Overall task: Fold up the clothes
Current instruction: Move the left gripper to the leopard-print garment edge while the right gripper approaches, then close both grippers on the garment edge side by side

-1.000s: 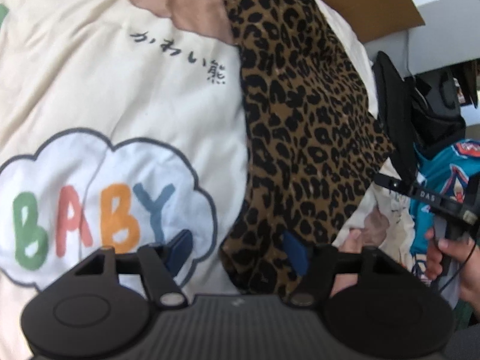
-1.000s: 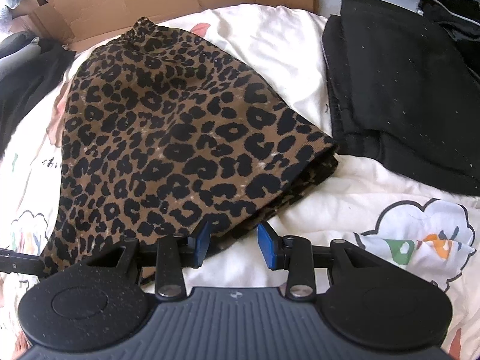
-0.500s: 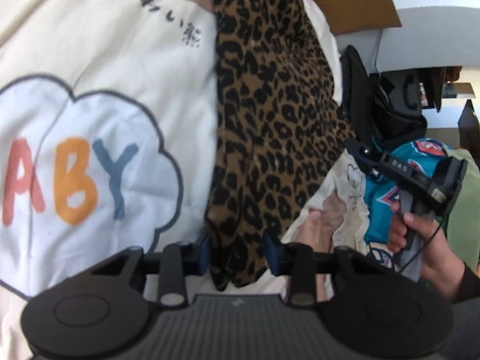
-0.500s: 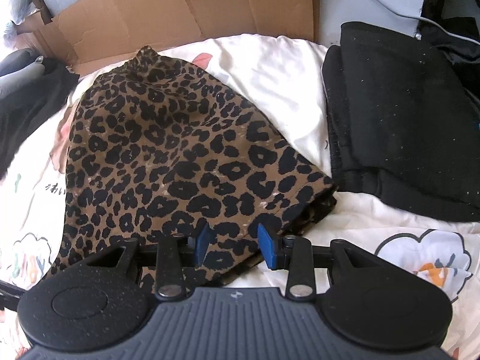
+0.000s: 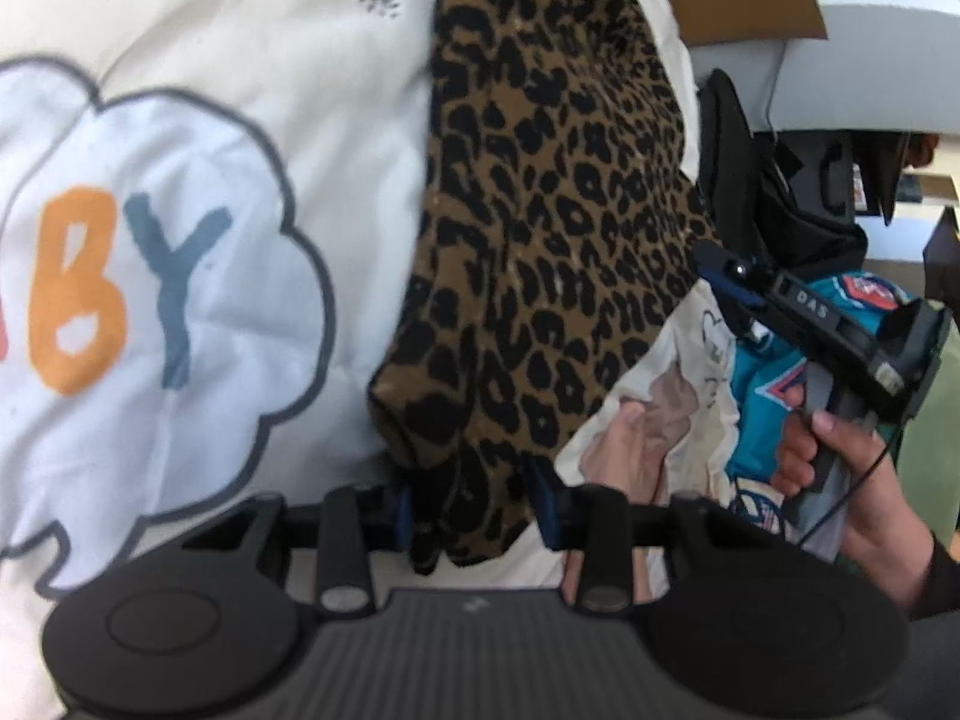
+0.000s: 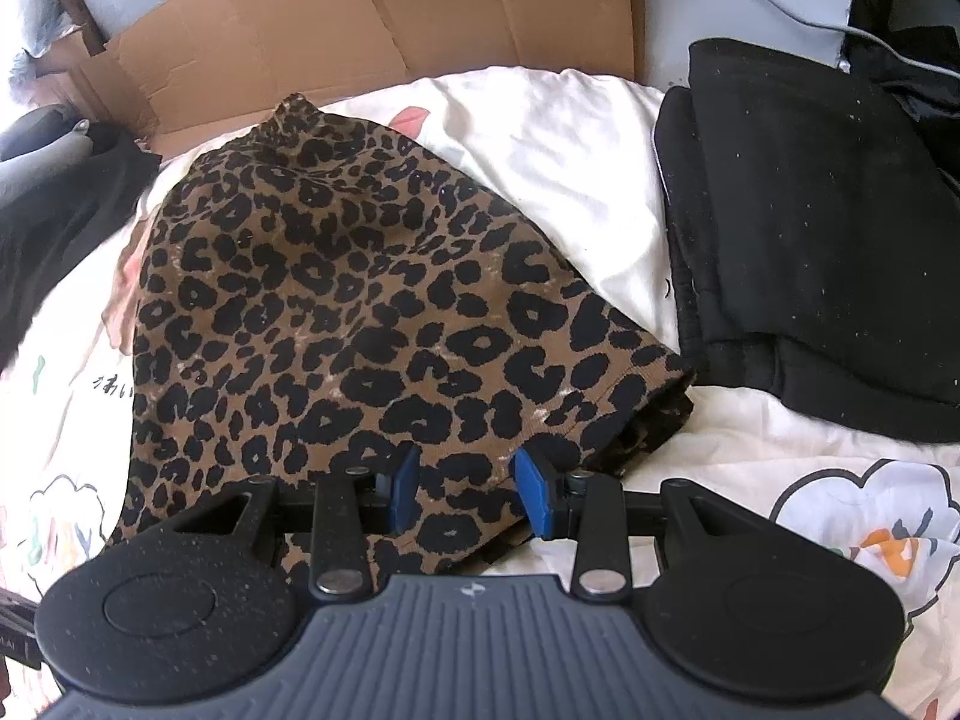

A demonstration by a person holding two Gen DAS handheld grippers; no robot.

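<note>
Now leopard-print cloth (image 6: 360, 324) lies folded on cream bed cover (image 6: 558, 138), beside black clothes (image 6: 810, 228). Left gripper (image 5: 471, 507) fingers part open around cloth's corner, maybe touching. Right gripper (image 6: 465, 492) fingers part open over cloth's near edge, not pinching.

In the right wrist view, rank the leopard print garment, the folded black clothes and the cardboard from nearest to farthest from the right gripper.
1. leopard print garment: its near edge lies between the fingers of the right gripper.
2. folded black clothes: farther off, to the right.
3. cardboard: farthest, along the back edge behind the bedding.
</note>
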